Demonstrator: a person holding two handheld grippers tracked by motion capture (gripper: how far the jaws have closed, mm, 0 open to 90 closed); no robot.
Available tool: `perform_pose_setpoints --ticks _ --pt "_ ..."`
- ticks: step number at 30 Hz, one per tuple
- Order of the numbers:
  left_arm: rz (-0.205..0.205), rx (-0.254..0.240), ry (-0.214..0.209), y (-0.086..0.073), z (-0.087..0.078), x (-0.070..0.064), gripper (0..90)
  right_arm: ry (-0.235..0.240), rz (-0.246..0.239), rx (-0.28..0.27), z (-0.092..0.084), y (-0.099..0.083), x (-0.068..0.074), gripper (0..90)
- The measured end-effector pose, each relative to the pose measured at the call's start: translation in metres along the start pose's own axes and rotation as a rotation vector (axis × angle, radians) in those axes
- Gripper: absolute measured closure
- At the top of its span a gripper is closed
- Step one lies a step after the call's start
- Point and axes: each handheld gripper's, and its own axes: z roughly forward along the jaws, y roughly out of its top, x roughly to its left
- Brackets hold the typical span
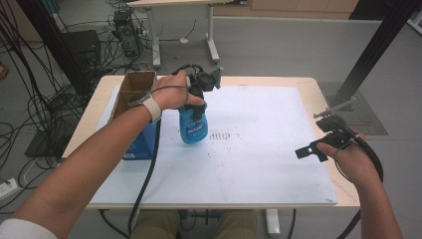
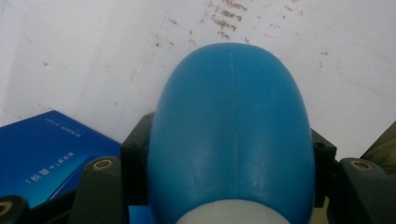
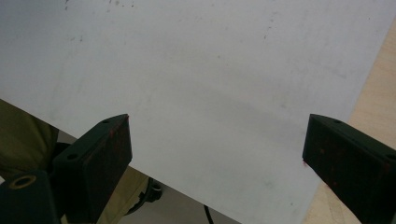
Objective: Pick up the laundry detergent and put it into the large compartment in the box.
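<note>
High view: my left gripper (image 1: pixel 199 107) clenched the blue bottle (image 1: pixel 192 125) upright beside the box (image 1: pixel 130 94); right gripper (image 1: pixel 318 147) idled released; squeeze wanted steadiness.

One blue bottle (image 1: pixel 193 125) stands on the bench (image 1: pixel 318 94). One white sheet (image 1: pixel 259 149) lies under it, covering most of the bench top. One open cardboard box (image 1: pixel 135 87) sits to the left of the bottle, and one blue box (image 1: pixel 144 142) lies just left of the bottle, in front of the cardboard one. There are two tongs: the left tongs (image 1: pixel 199 107) at the bottle and the right tongs (image 1: pixel 311 149) well right of it.
</note>
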Motion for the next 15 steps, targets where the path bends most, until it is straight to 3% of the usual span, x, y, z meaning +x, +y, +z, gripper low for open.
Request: perform_pose_setpoints --ticks 7,15 --pt "-0.05 0.013 0.004 -0.001 -0.006 -0.003 38.3 0.003 -0.009 -0.005 -0.001 -0.001 0.002 8.0" --pt "-0.102 -0.017 0.004 -0.01 -0.014 -0.005 38.3 0.004 -0.013 -0.005 -0.002 -0.002 0.004 8.0"
